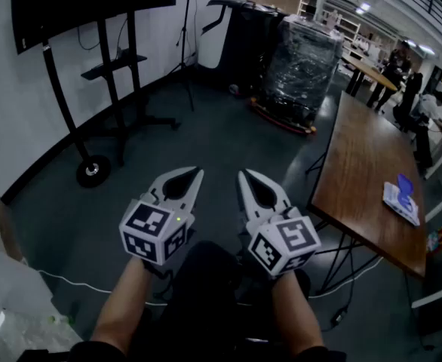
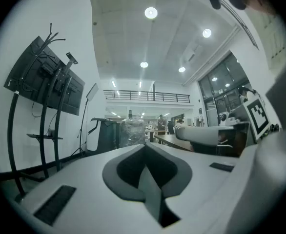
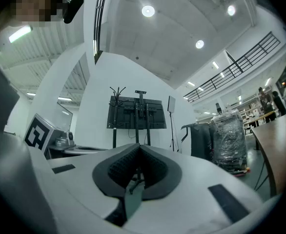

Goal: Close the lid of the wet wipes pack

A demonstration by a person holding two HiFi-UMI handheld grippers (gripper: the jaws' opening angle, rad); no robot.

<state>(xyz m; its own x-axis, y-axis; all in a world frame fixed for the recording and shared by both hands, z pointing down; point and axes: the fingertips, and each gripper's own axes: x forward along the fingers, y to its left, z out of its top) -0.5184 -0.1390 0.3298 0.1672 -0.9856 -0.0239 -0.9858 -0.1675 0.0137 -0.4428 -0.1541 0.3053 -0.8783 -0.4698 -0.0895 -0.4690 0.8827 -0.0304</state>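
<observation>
Both grippers are held level low in the middle of the head view, the left gripper (image 1: 193, 176) and the right gripper (image 1: 246, 176) each with jaws pressed together on nothing. The wet wipes pack (image 1: 399, 200) lies at the right edge of the frame on the wooden table (image 1: 357, 164), well apart from both, and its blue lid (image 1: 406, 185) seems to stand up. The first need is probably to get close. Closed tips suit the job: one could push the flap down onto its seat while the other steadies the soft pack so it doesn't slide.
</observation>
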